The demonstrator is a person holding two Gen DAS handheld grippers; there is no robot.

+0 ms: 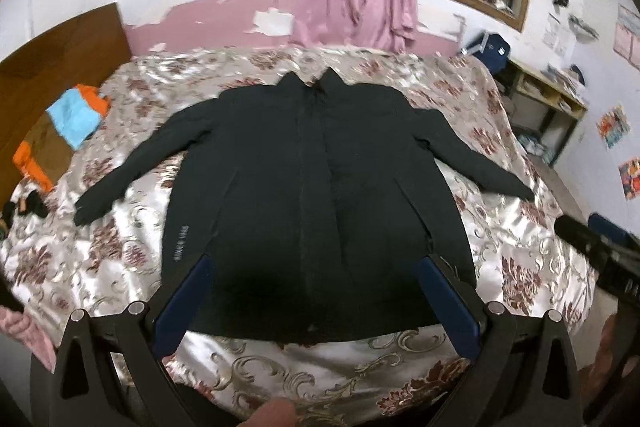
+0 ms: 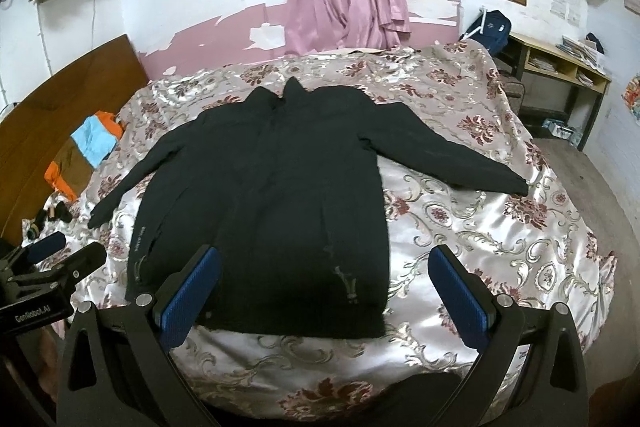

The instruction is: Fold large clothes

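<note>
From the left wrist view, the large dark, near-black long-sleeved jacket (image 1: 316, 195) lies spread flat, front up, on the bed's shiny floral satin bedspread (image 1: 516, 255), collar toward the far wall and hem toward the camera, both sleeves angled outward. The left gripper (image 1: 316, 301) hovers over the hem with its blue-padded fingers (image 1: 182, 301) wide apart, holding nothing. At the right edge a dark bit of the other tool pokes in, too little to tell more. A crumpled orange and light-blue garment (image 1: 74, 121) sits well apart by the wooden headboard (image 1: 60, 43).

From the right wrist view, the same jacket (image 2: 272, 195) sits a little left of centre, its right sleeve (image 2: 456, 163) stretched out across bare bedspread (image 2: 480, 227). The right gripper (image 2: 324, 301) is likewise spread open and empty, straddling the hem's right corner from above.

To my eye the jacket looks soft and limp but fairly thick, so it should have some weight and sag when lifted, folding in bulky layers rather than crisp creases. The satin beneath looks slick, so the jacket may slide if dragged. I'd take each sleeve near the cuff or at the shoulder seam, pinching a single edge, and take the hem at its corners.
</note>
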